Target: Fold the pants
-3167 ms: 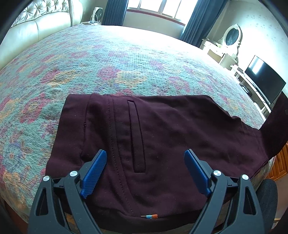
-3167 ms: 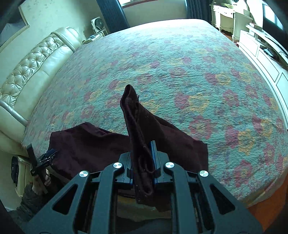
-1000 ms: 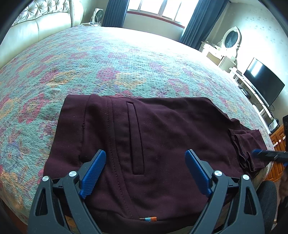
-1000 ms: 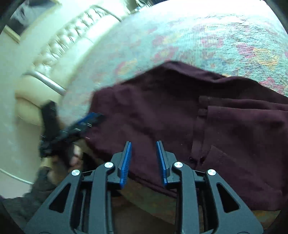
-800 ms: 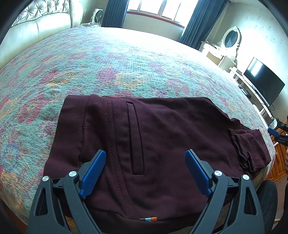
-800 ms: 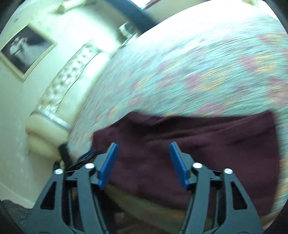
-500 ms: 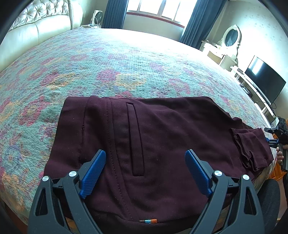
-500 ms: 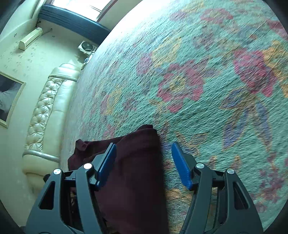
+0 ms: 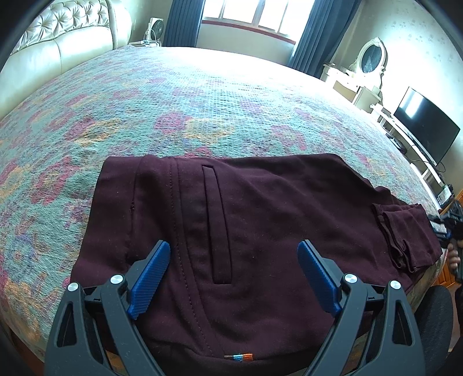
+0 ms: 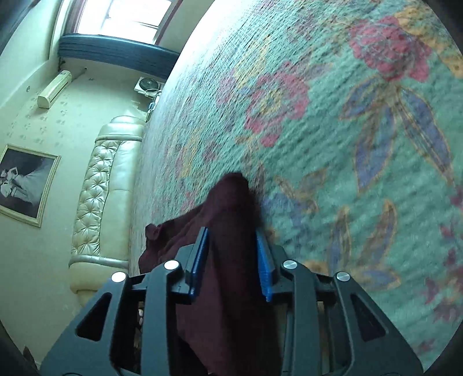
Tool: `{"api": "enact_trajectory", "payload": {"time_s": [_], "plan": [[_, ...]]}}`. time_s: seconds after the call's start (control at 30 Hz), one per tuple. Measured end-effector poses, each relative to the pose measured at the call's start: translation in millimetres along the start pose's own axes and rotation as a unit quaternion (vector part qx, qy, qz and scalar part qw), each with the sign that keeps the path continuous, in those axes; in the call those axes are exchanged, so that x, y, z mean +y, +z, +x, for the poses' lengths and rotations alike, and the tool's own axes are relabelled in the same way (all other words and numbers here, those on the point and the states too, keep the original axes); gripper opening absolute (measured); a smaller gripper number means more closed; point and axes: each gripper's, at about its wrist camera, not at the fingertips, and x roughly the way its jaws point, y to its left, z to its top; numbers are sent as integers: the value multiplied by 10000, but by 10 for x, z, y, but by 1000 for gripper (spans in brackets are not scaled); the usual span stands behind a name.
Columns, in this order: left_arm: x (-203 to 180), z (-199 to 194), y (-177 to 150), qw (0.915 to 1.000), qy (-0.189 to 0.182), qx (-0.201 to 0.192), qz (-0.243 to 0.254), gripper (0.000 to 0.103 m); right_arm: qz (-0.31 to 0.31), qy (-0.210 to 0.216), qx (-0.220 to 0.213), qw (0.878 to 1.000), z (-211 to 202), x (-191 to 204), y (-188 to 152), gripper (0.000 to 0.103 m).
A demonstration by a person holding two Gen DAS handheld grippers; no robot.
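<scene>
Pants (image 9: 260, 231), maroon, flat on bed (image 9: 202, 101) at its near edge, waistband end closest, back pocket up. Legs already laid one over the other; cuff end (image 9: 405, 234) doubled back on itself at far right, bunched, not squared. Judged roughly a first fold in; lengthwise folds toward waistband not yet done, cuff stack wants flattening. Left tongs (image 9: 231, 274) spread wide, hanging over seat area beside pocket slit, pinching nothing. Right tongs (image 10: 231, 260) straddling folded leg end, jaws just been closing, fabric between blue pads (image 10: 199, 257); left pad looks against cloth, right pad contact unclear through blur, so firm pinch not confirmed. Small orange-blue tag (image 9: 238, 357) on waistband hem nearest camera. Further out: floral bedspread bare beyond garment, plenty of room, nothing in fold path. Hem side near bed edge, so slip off edge possible if dragged. Beyond bed: tufted cream headboard (image 9: 58, 37) left, fan (image 9: 156, 29) by dark curtains (image 9: 182, 20), window behind, dresser with oval mirror (image 9: 371, 57) and TV (image 9: 425, 130) right; framed picture (image 10: 26, 185) and wall air conditioner (image 10: 55, 89) in right wrist view. All well apart from work.
</scene>
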Motion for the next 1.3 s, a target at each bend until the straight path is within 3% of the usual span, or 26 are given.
{"api": "enact_trajectory", "payload": {"time_s": [0.13,0.17,0.23,0.4,0.5,0.57,0.67,0.8,0.9,1.0,1.07,1.17,1.3], "plan": [[2,-3,2,10000,-5,0,-10,89,-181,53,199,9996,-211,-37,-361,41],[2,-2,3,10000,-11,-2,-18,89,-226,-34,169,9996,-259,-52,-426,39],[13,-5,6,10000,-33,-5,-47,89,-91,-211,110,9997,-299,-132,-495,21],[32,-8,10,9999,-69,-7,-80,89,-78,-405,22,9991,-287,-43,-470,22],[33,-8,8,10000,-65,-5,-62,89,-270,-807,-454,9953,-449,227,-405,25],[25,-8,13,9999,-73,-6,-70,89,-390,-620,-847,9937,-526,457,-391,29],[26,-10,16,9999,-86,-8,-84,89,-667,-123,-829,9942,-289,835,-425,40],[31,-10,20,9999,-104,-9,-95,89,-1016,-13,-92,9948,482,1160,-558,42],[43,-12,23,9999,-110,-5,-74,89,-746,-63,-79,9972,805,1101,-583,42],[48,-24,20,9999,-139,-10,-79,89,-423,-348,-185,9983,931,927,-618,41],[61,-42,28,9997,-198,-23,-147,89,-490,-229,-216,9983,950,888,-629,40],[161,-131,64,9979,-489,29,-425,89,-616,-147,-198,9978,955,873,-634,40],[461,-426,174,9892,-1077,-88,-987,89,-837,-190,-240,9960,993,916,-668,42]]}}
